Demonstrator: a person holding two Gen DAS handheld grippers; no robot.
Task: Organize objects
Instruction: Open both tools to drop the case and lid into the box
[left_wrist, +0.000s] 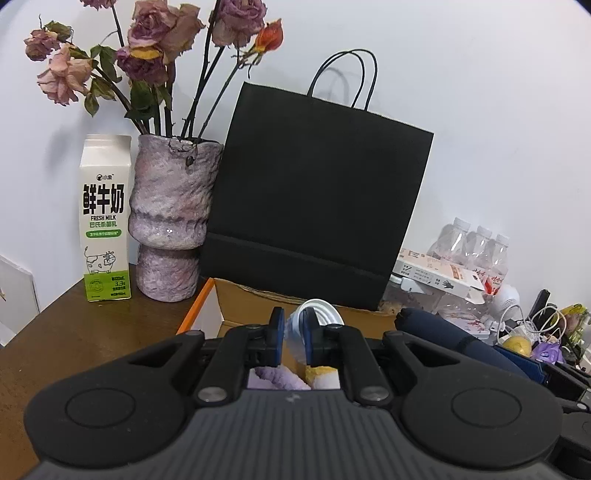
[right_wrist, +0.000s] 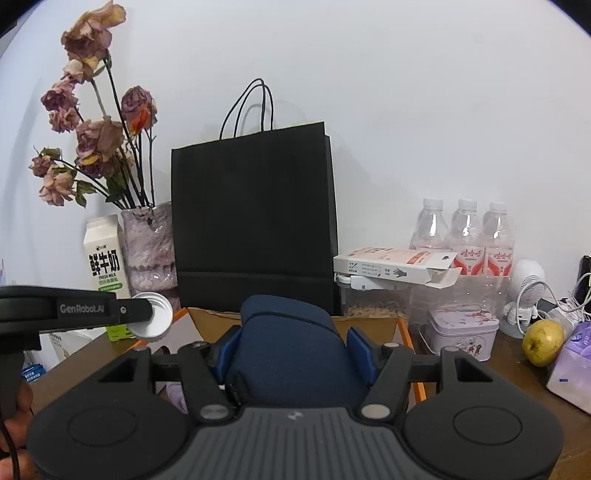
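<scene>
Jaws of the left gripper pinched tight on a small clear plastic piece with a white ribbed cap, cap poking up just past the blue pads. Right wrist view shows the same cap side-on at the tip of the left gripper, held above the left edge of the cardboard box. Jaws of the right gripper part-way apart, clamped on a dark blue folded bundle, blue pads pressing its two sides; bundle sits over the middle of the box. Same bundle visible in the left view, just right of the cap.

Box open, orange-trimmed rim, on a brown table. Inside the box, under the left gripper: something purple and fuzzy and something yellow-white, can't tell what.

Black paper bag upright right behind the box. Left of the box: purple vase with dried roses, then milk carton further left. Right of the box: clear container with a white glove packet on top, three water bottles behind it, lavender tin, small white fan, pear, purple pack at the far edge.
</scene>
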